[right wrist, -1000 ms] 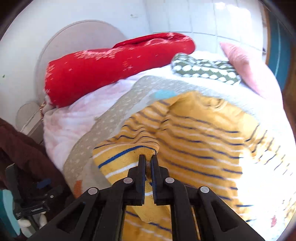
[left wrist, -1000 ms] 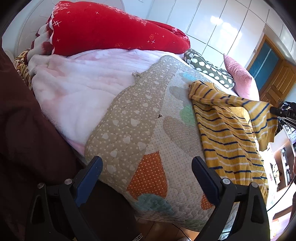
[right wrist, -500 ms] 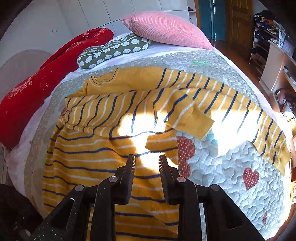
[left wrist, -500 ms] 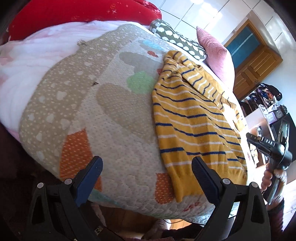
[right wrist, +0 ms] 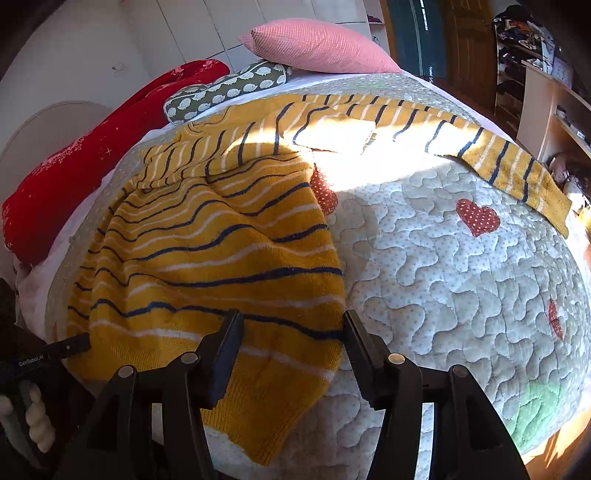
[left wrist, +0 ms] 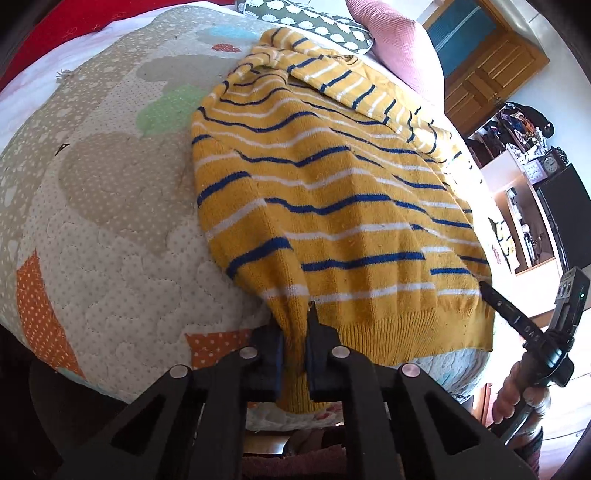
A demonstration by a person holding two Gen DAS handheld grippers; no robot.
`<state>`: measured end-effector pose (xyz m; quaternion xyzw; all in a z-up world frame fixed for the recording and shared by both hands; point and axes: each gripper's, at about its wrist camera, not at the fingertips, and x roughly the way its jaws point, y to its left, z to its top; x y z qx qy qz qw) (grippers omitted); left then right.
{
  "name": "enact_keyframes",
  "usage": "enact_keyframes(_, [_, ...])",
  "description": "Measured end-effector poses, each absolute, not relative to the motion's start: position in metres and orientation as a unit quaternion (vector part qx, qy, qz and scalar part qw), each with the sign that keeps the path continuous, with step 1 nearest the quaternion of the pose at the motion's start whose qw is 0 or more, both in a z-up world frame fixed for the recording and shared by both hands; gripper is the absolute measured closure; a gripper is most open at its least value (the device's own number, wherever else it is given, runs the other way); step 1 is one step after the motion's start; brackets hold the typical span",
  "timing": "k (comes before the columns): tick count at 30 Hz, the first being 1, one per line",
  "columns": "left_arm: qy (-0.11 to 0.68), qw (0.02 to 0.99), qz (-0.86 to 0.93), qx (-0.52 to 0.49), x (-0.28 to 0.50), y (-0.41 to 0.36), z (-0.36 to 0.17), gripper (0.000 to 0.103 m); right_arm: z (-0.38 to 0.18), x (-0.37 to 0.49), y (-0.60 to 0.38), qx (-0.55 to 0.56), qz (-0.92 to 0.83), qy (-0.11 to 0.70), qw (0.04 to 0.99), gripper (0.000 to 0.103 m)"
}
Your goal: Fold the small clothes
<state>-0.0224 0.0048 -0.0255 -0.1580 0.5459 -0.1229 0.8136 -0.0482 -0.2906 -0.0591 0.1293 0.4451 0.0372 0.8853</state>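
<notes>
Left wrist view: a yellow sweater (left wrist: 332, 206) with blue and white stripes is laid across a quilted bedspread (left wrist: 110, 221), hem toward the bed's near edge, collar toward the patterned green cushion (left wrist: 314, 26) and pink pillow (left wrist: 391, 40). The left gripper (left wrist: 294, 354) is seen clamped on the ribbed hem at the sweater's near left corner, a pinch of knit being drawn up between the jaws. At the far right of this view the right gripper (left wrist: 491, 291) is seen from outside, its tip at the hem's opposite corner; whether cloth is touched there cannot be told here. Right wrist view: the same sweater (right wrist: 207, 258) is shown on the bedspread (right wrist: 461, 295), with one sleeve (right wrist: 498, 155) stretched out flat toward the far right and partly washed out by sunlight. The right gripper (right wrist: 291, 325) is held with its jaws apart, straddling the hem's right corner; nothing is gripped. A red blanket (right wrist: 92, 162) is rolled along the headboard side. Step judged in hand: both hem corners are being taken up so that the body can be folded; one is secured, the other is not. Next move judged to require: the right jaws brought together on the hem's corner, then both corners lifted evenly and carried toward the collar, the outstretched sleeve likely needing to be tucked in.
</notes>
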Motion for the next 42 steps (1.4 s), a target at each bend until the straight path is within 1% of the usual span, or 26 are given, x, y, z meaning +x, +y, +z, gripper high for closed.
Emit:
enact_keyframes(1, [0.541,0.817,-0.120,-0.159,-0.023,0.009,-0.019,0.095,-0.061,-0.047,-0.289,0.132,0.040,0.448,0.883,0.064])
enact_keyframes(2, [0.535,0.823,-0.115,-0.155,-0.026,0.013,-0.012,0.095,-0.061,-0.048,-0.288,0.138,0.048,0.452,0.880,0.089])
enact_keyframes(3, [0.529,0.828,-0.110,-0.149,-0.030,0.018,-0.005,0.095,-0.059,-0.049,-0.290,0.154,0.065,0.454,0.875,0.094])
enact_keyframes(5, [0.519,0.838,-0.100,-0.137,-0.039,0.028,0.008,0.095,-0.053,-0.056,-0.291,0.180,0.095,0.457,0.866,0.095])
enact_keyframes(8, [0.516,0.844,-0.078,-0.121,-0.051,0.039,0.011,0.095,-0.053,-0.071,-0.290,0.192,0.108,0.461,0.860,0.095])
enact_keyframes(11, [0.541,0.829,-0.065,-0.129,-0.051,0.048,-0.009,0.093,-0.068,-0.081,-0.294,0.196,0.100,0.468,0.856,0.094])
enact_keyframes(12, [0.549,0.823,-0.064,-0.135,-0.051,0.052,-0.016,0.091,-0.070,-0.082,-0.297,0.203,0.100,0.466,0.855,0.089])
enact_keyframes(14, [0.550,0.819,-0.068,-0.147,-0.056,0.062,-0.019,0.086,-0.067,-0.081,-0.307,0.231,0.099,0.466,0.849,0.085])
enact_keyframes(16, [0.535,0.829,-0.072,-0.148,-0.061,0.068,-0.011,0.083,-0.054,-0.079,-0.316,0.232,0.083,0.451,0.858,0.082])
enact_keyframes(18, [0.517,0.841,-0.069,-0.140,-0.065,0.074,0.000,0.079,-0.038,-0.072,-0.325,0.222,0.065,0.431,0.872,0.072])
enact_keyframes(20, [0.505,0.848,-0.070,-0.145,-0.063,0.079,0.011,0.076,-0.026,-0.058,-0.333,0.225,0.056,0.417,0.879,0.069])
enact_keyframes(22, [0.492,0.854,-0.076,-0.149,-0.052,0.081,0.023,0.072,-0.018,-0.040,-0.336,0.232,0.056,0.408,0.881,0.069])
enact_keyframes(25, [0.472,0.868,-0.076,-0.133,-0.015,0.072,0.041,0.062,-0.012,-0.014,-0.332,0.233,0.056,0.402,0.884,0.069])
enact_keyframes(27, [0.454,0.882,-0.069,-0.110,0.021,0.062,0.053,0.046,-0.013,0.001,-0.325,0.240,0.064,0.402,0.881,0.067])
enact_keyframes(29, [0.442,0.889,-0.069,-0.093,0.067,0.051,0.058,0.043,-0.018,0.011,-0.317,0.251,0.077,0.406,0.876,0.066])
enact_keyframes(31, [0.446,0.889,-0.076,-0.073,0.120,0.037,0.056,0.043,-0.025,0.017,-0.310,0.249,0.083,0.414,0.872,0.066])
enact_keyframes(35, [0.485,0.870,-0.085,-0.024,0.222,0.008,0.029,0.039,-0.036,0.020,-0.311,0.242,0.074,0.428,0.868,0.066])
enact_keyframes(38, [0.521,0.849,-0.079,-0.022,0.273,-0.005,0.000,0.039,-0.040,0.018,-0.322,0.238,0.059,0.435,0.867,0.066])
enact_keyframes(39, [0.534,0.840,-0.090,-0.036,0.284,-0.007,-0.005,0.054,-0.039,0.019,-0.325,0.232,0.052,0.436,0.868,0.066])
enact_keyframes(41, [0.553,0.828,-0.086,-0.033,0.297,-0.011,-0.010,0.091,-0.037,0.021,-0.332,0.218,0.039,0.437,0.872,0.066])
enact_keyframes(42, [0.552,0.830,-0.075,-0.033,0.301,-0.006,-0.009,0.091,-0.035,0.024,-0.336,0.213,0.033,0.438,0.873,0.066])
